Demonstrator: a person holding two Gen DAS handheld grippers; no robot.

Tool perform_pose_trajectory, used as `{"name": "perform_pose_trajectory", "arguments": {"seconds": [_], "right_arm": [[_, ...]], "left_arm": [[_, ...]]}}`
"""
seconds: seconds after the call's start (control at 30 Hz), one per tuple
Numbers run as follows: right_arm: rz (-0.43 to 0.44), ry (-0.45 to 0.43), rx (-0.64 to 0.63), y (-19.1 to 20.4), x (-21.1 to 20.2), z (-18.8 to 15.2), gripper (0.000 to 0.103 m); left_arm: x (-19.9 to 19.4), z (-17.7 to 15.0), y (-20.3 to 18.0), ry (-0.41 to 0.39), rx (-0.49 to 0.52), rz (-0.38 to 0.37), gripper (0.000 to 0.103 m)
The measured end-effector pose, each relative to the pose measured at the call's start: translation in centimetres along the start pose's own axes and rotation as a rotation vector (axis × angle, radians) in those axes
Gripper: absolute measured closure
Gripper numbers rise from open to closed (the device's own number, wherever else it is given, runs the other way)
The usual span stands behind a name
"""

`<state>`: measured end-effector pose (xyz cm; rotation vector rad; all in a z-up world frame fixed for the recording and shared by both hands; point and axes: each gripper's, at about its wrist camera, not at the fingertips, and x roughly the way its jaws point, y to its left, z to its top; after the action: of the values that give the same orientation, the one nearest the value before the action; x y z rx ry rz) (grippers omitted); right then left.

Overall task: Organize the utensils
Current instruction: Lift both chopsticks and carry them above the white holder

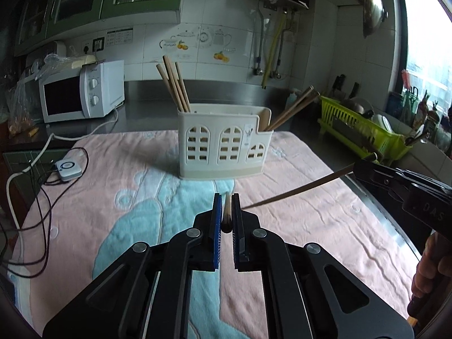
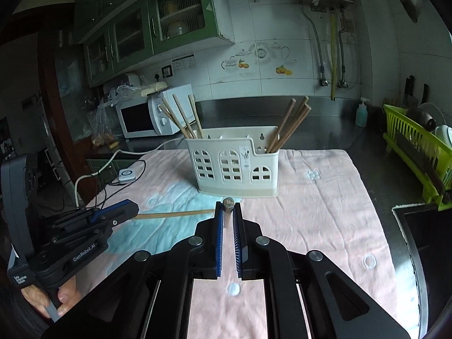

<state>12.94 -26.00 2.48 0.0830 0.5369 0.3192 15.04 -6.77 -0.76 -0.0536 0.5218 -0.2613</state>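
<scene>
A cream utensil holder (image 1: 224, 142) (image 2: 234, 163) with arched cut-outs stands on a pink and blue towel (image 1: 113, 186). Several wooden chopsticks (image 1: 175, 84) lean in its left compartment and several more (image 2: 291, 123) in its right. My left gripper (image 1: 226, 203) is shut on a wooden chopstick (image 1: 226, 212), seen end-on; it also shows in the right wrist view (image 2: 172, 214), lying level. My right gripper (image 2: 227, 207) is shut on a chopstick (image 2: 227, 203), which shows in the left wrist view (image 1: 299, 190) slanting toward the towel.
A white microwave (image 1: 82, 93) stands at the back left, with a cable and a small white device (image 1: 67, 169) beside the towel. A green dish rack (image 1: 364, 132) with dishes is at the right. A black sink (image 2: 426, 234) lies at the right edge.
</scene>
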Motion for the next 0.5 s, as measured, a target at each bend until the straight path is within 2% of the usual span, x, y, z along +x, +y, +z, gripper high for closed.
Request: {"name": "perform_pose_trajectory", "arguments": {"seconds": [0.23,0.5], "right_arm": [[0.002,-0.007,-0.005,-0.5,1.3,2.1,0.096],[-0.004,-0.02,-0.025,-0.3,1.9,2.9,0.096]], "left_arm": [[1.3,1.9,0.2,-0.067,-0.013,-0.007,0.098],[2.2,3.0,0.3,-0.117,-0.019,-0.014,0.098]]}}
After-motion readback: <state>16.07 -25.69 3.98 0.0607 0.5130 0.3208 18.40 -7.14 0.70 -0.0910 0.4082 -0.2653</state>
